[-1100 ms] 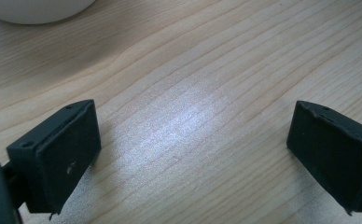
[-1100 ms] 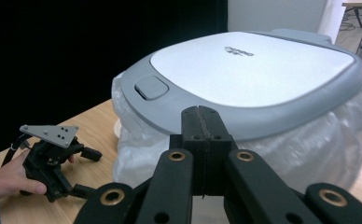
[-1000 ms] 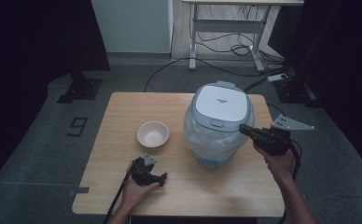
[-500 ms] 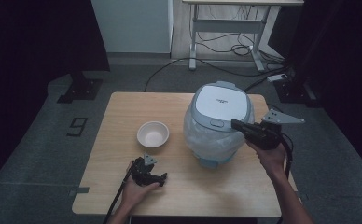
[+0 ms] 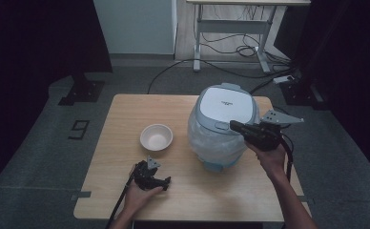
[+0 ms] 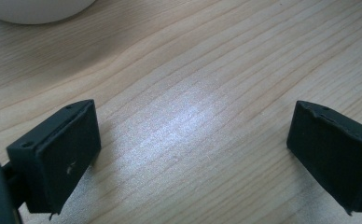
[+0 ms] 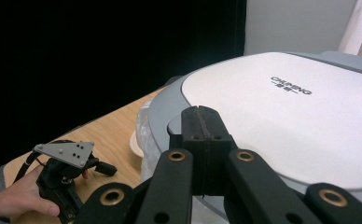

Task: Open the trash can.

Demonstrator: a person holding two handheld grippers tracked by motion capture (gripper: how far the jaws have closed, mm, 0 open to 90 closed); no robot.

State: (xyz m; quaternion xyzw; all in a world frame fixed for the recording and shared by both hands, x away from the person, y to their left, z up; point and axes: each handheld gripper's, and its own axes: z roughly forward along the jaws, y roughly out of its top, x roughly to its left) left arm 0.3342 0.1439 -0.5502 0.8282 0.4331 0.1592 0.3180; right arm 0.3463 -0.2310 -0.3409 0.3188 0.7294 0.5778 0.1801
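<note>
the cooker [image 5: 223,125] stands on the far right part of the table [image 5: 126,114], a pale blue-grey rice cooker with a white lid [image 7: 281,116] that is down, its body wrapped in clear plastic. the right gripper [image 5: 234,125] is held level over the cooker's near right shoulder, its jaws pressed together with nothing between them. in the right gripper view the joined tips [image 7: 200,116] sit right at the front edge of the lid, beside the small grey latch tab there; whether they touch it cannot be told. past the tips the lid spreads away to the right, bearing a small printed brand word.

beyond the jaws and to their left in that view, across bare wood, the left gripper [image 7: 105,169] rests low on the table in a hand [image 7: 16,198], its grey plate on top. a bit of the bowl [image 7: 133,142] peeks out from behind the cooker's wrapped side.

in the high view the bowl [image 5: 156,137], white and empty, stands left of the cooker and well apart from it, just beyond the left gripper [image 5: 166,180]. the left jaws stand wide apart, lying close over the wood with only bare table [image 6: 193,116] between them; the bowl's rim [image 6: 34,9] is ahead of them and to their left, not touched.

nothing stands between the right jaws and the lid.
</note>
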